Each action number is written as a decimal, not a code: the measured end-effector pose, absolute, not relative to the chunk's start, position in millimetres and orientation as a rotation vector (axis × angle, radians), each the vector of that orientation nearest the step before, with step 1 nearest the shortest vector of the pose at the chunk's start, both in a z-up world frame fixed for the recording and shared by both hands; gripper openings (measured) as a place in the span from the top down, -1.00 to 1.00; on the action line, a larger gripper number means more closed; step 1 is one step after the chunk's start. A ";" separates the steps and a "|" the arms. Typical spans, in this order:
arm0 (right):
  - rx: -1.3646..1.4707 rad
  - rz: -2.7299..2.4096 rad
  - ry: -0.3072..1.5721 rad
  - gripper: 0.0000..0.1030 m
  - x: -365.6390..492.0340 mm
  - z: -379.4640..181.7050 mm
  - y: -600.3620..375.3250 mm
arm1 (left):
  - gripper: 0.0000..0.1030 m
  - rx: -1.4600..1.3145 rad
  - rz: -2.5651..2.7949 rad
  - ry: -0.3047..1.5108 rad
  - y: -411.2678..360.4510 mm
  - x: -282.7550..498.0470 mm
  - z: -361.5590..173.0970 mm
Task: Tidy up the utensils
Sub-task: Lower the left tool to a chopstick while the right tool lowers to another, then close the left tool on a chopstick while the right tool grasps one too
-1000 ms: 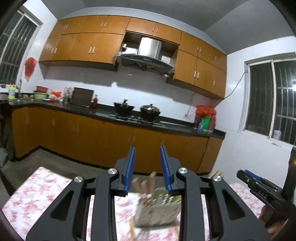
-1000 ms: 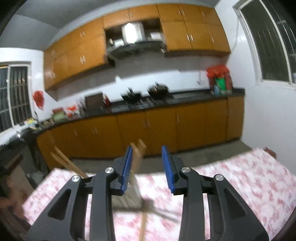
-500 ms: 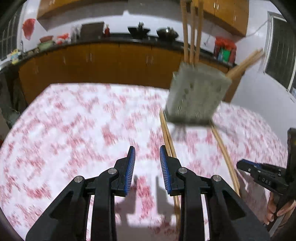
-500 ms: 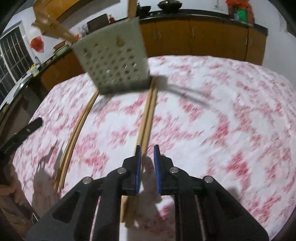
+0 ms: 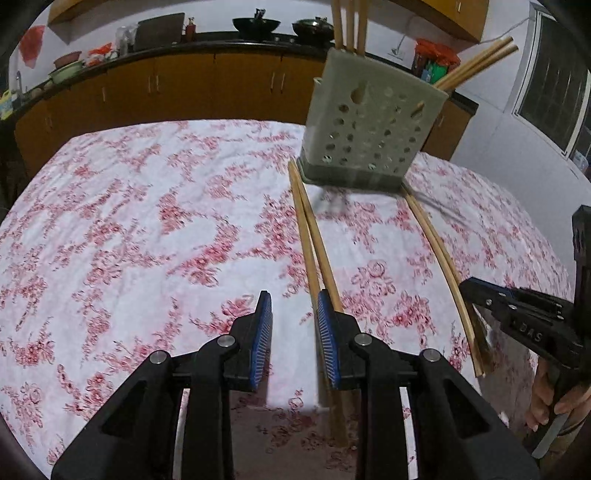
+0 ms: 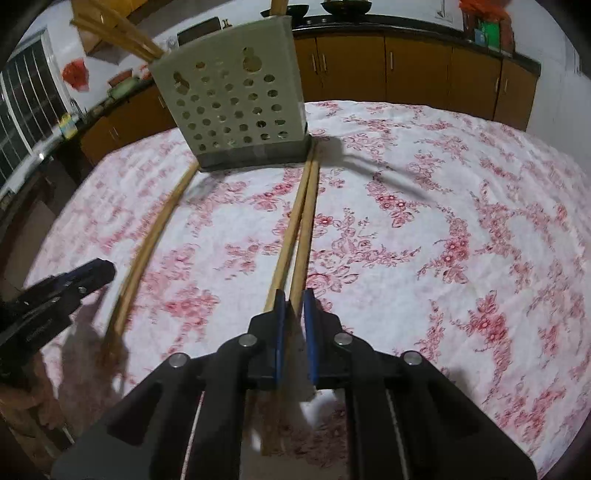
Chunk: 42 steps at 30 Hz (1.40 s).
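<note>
White tablecloth [image 5: 147, 229] with red floral print; pale grey-green holder [image 5: 373, 122] dotted with holes; tan chopsticks [image 6: 295, 236]; orange-brown cabinets [image 5: 184, 92].

Floral red/white tablecloth [image 5: 147, 229] covers whole table. Behind it: orange base cabinets [image 5: 207, 88] w/ dark countertop [image 5: 221, 46]. Two black woks [image 5: 255, 25] on stove, red bag [image 5: 436, 50] by right window [image 5: 554, 81], green bowl [image 5: 66, 72] far left. Barred window [image 6: 26, 110] in right cam too.

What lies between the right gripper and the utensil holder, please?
A pair of chopsticks runs from the right gripper to the utensil holder, in the right wrist view.
</note>
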State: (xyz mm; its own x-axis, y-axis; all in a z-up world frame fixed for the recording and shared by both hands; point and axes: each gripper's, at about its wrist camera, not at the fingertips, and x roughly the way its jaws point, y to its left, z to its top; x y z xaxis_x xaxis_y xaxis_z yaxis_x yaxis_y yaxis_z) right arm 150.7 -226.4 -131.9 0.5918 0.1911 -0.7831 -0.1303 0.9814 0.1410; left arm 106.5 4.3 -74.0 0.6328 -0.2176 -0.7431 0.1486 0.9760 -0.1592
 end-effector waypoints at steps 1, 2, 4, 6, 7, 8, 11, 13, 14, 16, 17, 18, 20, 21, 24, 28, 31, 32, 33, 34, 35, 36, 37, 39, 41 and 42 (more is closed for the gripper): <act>0.049 0.145 0.912 0.83 152.5 -131.7 -227.7 | 0.52 -0.085 -0.213 0.866 3.1 106.7 -75.3; 0.057 0.125 0.912 0.84 154.4 -131.6 -230.9 | 0.54 -0.086 -0.217 0.871 2.2 106.7 -76.4; 0.101 0.102 0.915 0.84 158.3 -131.7 -240.7 | 0.57 -0.088 -0.228 0.884 0.3 106.8 -78.8; 0.118 0.088 0.916 0.84 159.8 -131.6 -247.7 | 0.60 -0.087 -0.236 0.891 -1.1 106.5 -79.9; 0.119 0.084 0.916 0.84 159.7 -131.6 -250.3 | 0.61 -0.085 -0.241 0.895 -2.2 106.4 -80.7; 0.117 0.082 0.916 0.84 159.3 -131.6 -251.8 | 0.62 -0.082 -0.245 0.899 -3.4 106.4 -81.5; 0.116 0.083 0.914 0.84 156.8 -132.0 -254.4 | 0.65 -0.059 -0.242 0.901 -6.8 105.8 -82.8; 0.111 0.090 0.915 0.84 155.3 -132.1 -253.4 | 0.69 -0.045 -0.238 0.901 -8.3 105.2 -82.8; 0.110 0.094 0.916 0.83 155.0 -132.4 -252.9 | 0.69 -0.040 -0.237 0.903 -9.2 104.9 -82.9; 0.102 0.103 0.917 0.80 151.9 -132.4 -251.9 | 0.70 -0.030 -0.236 0.903 -11.0 104.0 -83.1; 0.098 0.103 0.917 0.80 151.0 -132.3 -251.2 | 0.70 -0.024 -0.236 0.903 -12.2 103.1 -83.3; 0.093 0.106 0.916 0.80 149.4 -132.7 -250.8 | 0.70 -0.019 -0.234 0.902 -13.1 102.7 -83.5; 0.091 0.107 0.915 0.80 146.9 -132.6 -250.1 | 0.70 -0.014 -0.233 0.902 -14.4 102.0 -83.3; 0.092 0.108 0.915 0.80 146.8 -132.7 -250.4 | 0.70 -0.010 -0.231 0.901 -15.3 101.8 -83.3; 0.097 0.117 0.917 0.82 149.1 -132.8 -248.3 | 0.82 0.008 -0.224 0.898 -18.5 101.9 -83.3; 0.070 0.140 0.917 0.84 152.2 -132.6 -239.6 | 0.83 0.028 -0.225 0.899 -18.8 108.8 -82.8; 0.052 0.114 0.907 0.84 160.2 -132.1 -239.4 | 0.85 0.028 -0.187 0.896 -9.9 122.7 -83.3; 0.056 0.094 0.903 0.84 163.9 -132.0 -242.3 | 0.85 0.026 -0.171 0.895 -5.8 127.4 -83.5; 0.066 0.064 0.899 0.84 169.5 -131.8 -247.7 | 0.85 0.021 -0.151 0.895 -0.7 133.8 -83.6; 0.080 0.043 0.898 0.84 174.5 -131.9 -254.0 | 0.85 0.015 -0.138 0.894 3.4 138.5 -83.6; 0.091 0.023 0.895 0.84 179.0 -131.9 -258.7 | 0.85 0.009 -0.127 0.892 7.7 144.3 -83.6; 0.097 0.016 0.893 0.84 181.5 -132.1 -261.7 | 0.85 0.004 -0.120 0.890 10.4 147.5 -83.9; 0.105 0.009 0.890 0.84 185.6 -132.2 -264.8 | 0.85 -0.003 -0.115 0.887 12.9 150.4 -84.2; 0.103 0.010 0.886 0.83 189.9 -132.6 -266.3 | 0.85 -0.035 -0.112 0.884 17.7 154.4 -84.5; 0.093 0.011 0.879 0.83 190.7 -133.6 -266.2 | 0.84 -0.050 -0.112 0.883 19.4 155.2 -84.3; 0.085 0.011 0.872 0.83 190.2 -134.2 -265.5 | 0.84 -0.052 -0.113 0.883 19.4 155.2 -84.2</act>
State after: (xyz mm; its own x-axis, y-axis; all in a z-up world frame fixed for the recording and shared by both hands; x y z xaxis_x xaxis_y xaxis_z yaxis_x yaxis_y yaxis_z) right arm 190.2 -265.5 -134.2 0.6438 0.0438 -0.7639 0.0253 0.9966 0.0785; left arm 155.2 19.4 -84.2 0.6295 -0.1198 -0.7677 0.0770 0.9928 -0.0918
